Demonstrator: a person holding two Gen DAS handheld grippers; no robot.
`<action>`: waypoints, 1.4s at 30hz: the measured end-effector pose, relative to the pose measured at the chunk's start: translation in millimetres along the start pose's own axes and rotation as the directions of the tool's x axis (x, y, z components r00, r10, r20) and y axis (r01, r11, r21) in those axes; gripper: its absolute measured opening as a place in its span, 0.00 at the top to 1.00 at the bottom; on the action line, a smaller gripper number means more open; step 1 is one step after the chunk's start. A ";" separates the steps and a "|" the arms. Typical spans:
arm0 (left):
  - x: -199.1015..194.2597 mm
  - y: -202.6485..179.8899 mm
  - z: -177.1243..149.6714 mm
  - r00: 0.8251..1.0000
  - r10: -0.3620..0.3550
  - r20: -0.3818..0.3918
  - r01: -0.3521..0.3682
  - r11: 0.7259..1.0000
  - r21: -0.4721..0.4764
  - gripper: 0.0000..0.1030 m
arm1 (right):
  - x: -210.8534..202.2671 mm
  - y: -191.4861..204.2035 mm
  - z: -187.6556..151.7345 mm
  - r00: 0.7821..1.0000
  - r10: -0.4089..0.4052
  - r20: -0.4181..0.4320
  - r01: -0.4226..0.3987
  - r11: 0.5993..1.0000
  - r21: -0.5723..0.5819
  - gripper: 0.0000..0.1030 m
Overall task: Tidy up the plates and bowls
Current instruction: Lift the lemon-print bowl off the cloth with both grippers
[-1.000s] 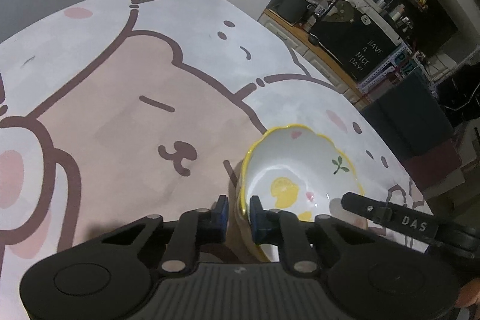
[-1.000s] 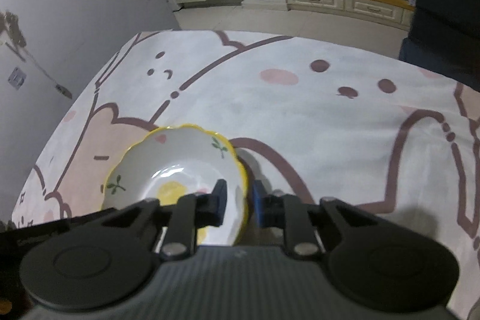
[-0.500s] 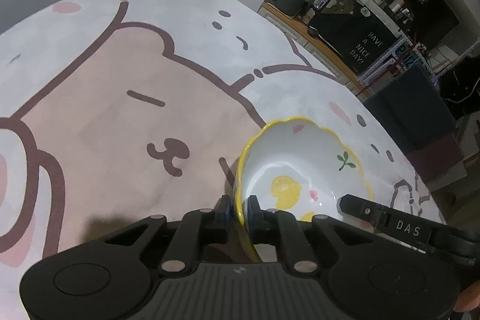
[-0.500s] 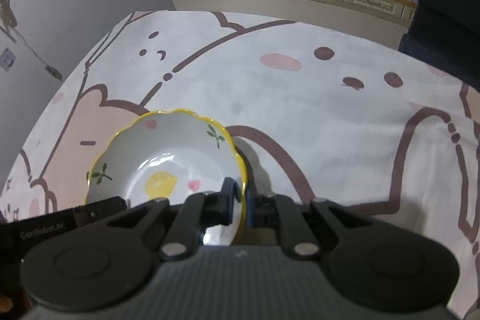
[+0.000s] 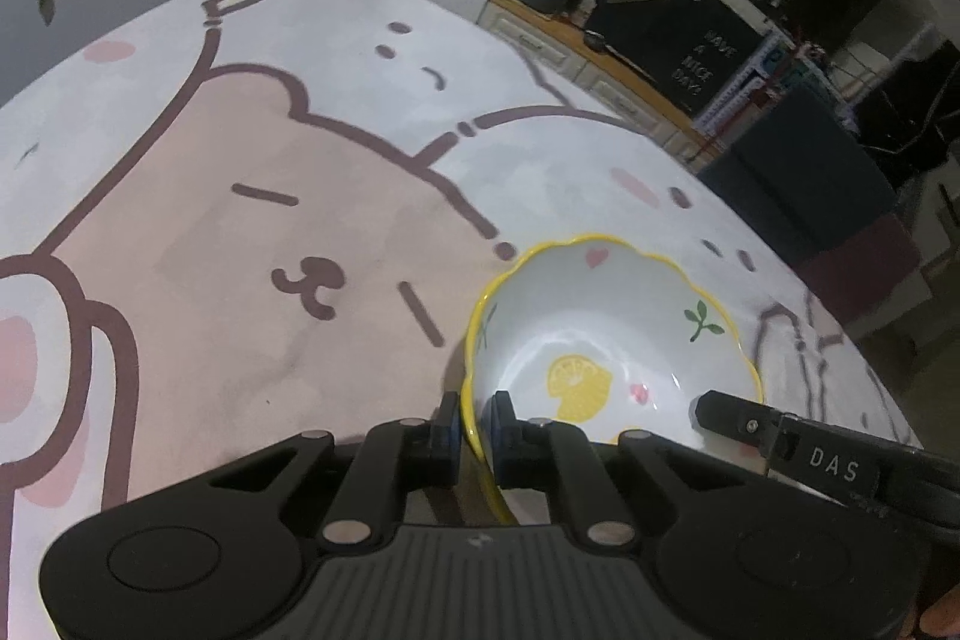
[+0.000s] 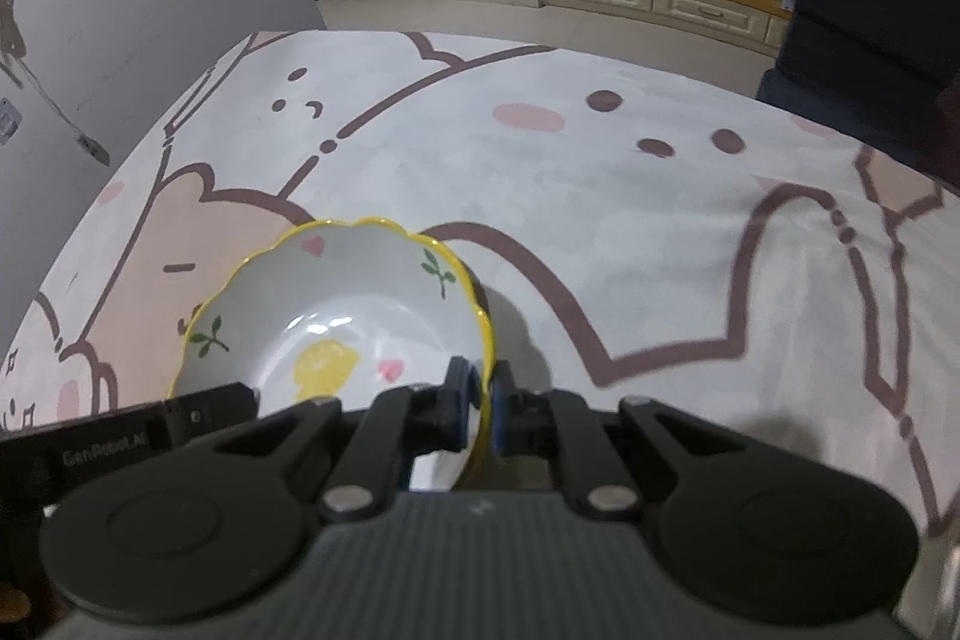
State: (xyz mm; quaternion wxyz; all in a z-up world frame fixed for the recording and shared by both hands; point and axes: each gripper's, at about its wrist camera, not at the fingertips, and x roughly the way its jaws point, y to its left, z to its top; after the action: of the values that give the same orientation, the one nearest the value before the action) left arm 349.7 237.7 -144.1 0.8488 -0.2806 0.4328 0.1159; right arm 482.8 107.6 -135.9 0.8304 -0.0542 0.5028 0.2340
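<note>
The bowl point(image 5: 606, 340), white with a scalloped yellow rim and a lemon painted inside, sits low and right of centre in the left wrist view, its left rim clamped between the pads of the left gripper point(image 5: 475, 421). The right gripper point(image 6: 478, 403) pinches the opposite rim at lower centre of its own view. Around them spreads a cartoon bear tablecloth point(image 5: 252, 232); kitchen cabinets point(image 6: 654, 1) stand at the top.
</note>
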 end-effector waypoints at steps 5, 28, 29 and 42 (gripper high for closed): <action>-25.3 -13.7 -9.1 1.000 -0.015 0.020 0.014 0.999 0.042 0.90 | -30.4 -7.5 -11.4 0.999 -0.002 0.038 0.001 1.000 0.020 0.91; -126.7 -100.6 -94.0 0.986 -0.159 0.051 0.144 0.963 0.228 0.91 | -190.8 -50.4 -115.2 0.980 -0.074 0.186 0.051 0.990 0.129 0.91; -129.1 -106.1 -98.6 0.985 -0.168 0.049 0.151 0.959 0.239 0.91 | -197.1 -53.6 -120.5 0.978 -0.083 0.189 0.057 0.989 0.136 0.91; -131.9 -172.6 -170.6 0.968 -0.248 -0.036 0.244 0.900 0.361 0.91 | -269.0 -114.7 -208.6 0.960 -0.180 0.212 0.124 0.959 0.254 0.91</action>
State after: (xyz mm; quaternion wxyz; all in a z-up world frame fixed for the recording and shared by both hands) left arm 232.3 4.6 -53.5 0.8960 -0.1707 0.4033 -0.0728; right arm 261.1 -151.5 -23.0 0.8997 0.0349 0.4205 0.1116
